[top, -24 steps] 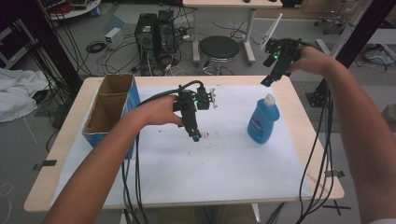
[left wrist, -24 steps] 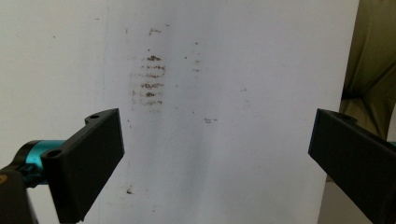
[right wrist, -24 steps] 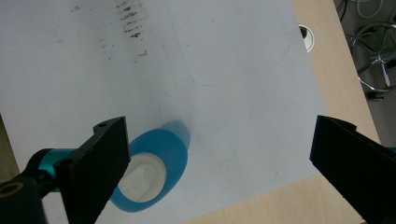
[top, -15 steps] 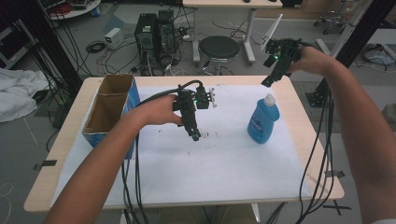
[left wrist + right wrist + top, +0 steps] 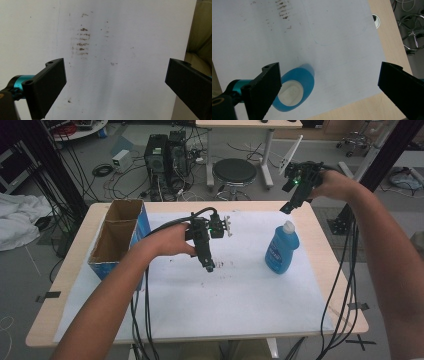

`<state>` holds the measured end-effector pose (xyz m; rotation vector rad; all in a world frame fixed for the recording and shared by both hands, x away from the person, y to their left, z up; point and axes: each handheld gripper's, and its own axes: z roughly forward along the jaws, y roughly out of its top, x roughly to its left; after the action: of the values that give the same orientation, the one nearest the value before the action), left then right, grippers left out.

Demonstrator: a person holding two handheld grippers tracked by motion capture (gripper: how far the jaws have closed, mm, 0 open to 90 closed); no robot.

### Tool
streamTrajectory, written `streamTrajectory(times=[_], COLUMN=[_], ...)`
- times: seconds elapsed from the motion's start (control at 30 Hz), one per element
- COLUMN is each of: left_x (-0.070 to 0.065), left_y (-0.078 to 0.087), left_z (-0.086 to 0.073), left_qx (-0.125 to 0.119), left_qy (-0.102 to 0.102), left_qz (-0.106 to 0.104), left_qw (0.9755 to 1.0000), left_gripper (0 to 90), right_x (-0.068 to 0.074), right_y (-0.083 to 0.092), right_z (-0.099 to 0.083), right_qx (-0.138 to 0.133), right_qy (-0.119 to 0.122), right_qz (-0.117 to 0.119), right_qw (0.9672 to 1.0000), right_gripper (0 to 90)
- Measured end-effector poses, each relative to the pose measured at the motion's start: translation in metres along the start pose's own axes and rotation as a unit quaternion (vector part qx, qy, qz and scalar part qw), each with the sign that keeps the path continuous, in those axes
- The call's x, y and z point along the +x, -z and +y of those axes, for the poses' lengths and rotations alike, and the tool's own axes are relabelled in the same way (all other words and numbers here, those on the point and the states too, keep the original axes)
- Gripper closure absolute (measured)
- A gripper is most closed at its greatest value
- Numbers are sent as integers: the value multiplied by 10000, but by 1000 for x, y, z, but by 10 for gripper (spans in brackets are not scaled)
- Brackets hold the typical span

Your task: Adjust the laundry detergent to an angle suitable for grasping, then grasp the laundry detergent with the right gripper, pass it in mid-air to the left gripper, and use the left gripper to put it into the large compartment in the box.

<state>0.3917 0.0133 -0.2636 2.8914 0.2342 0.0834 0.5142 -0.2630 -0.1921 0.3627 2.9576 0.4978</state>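
A blue dish-soap bottle [image 5: 281, 248] with a white cap stands upright on the white sheet [image 5: 240, 290] at the right of the table. My right gripper [image 5: 286, 209] hovers above and behind it, open and pointing down; from above, the right gripper view has the bottle [image 5: 295, 87] beside its left jaw. My left gripper [image 5: 209, 266] hangs open over the middle of the sheet, tips just above some brown smudges [image 5: 81, 42]. Nothing sits between its jaws.
An open cardboard box [image 5: 117, 237] with a blue side stands at the table's left edge. Cables trail from both grippers off the front edge. Behind the table are a round black stool [image 5: 234, 172] and computer towers [image 5: 165, 150].
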Motion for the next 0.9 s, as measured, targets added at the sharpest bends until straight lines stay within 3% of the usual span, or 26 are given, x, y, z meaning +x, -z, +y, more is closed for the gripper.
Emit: streamTrajectory(times=[0.4, 0.9], left_x=[-3, -2], left_y=[2, 0], left_z=[-5, -3], left_qx=[-23, 14], left_qy=[66, 43], left_qz=[53, 46], left_qw=[10000, 10000], left_gripper=[34, 34], right_x=[6, 15], right_y=[3, 10], right_z=[-1, -17], right_qx=[28, -14], right_qy=[26, -171], right_qz=[-22, -135], right_qw=[10000, 9998], right_gripper=[40, 40])
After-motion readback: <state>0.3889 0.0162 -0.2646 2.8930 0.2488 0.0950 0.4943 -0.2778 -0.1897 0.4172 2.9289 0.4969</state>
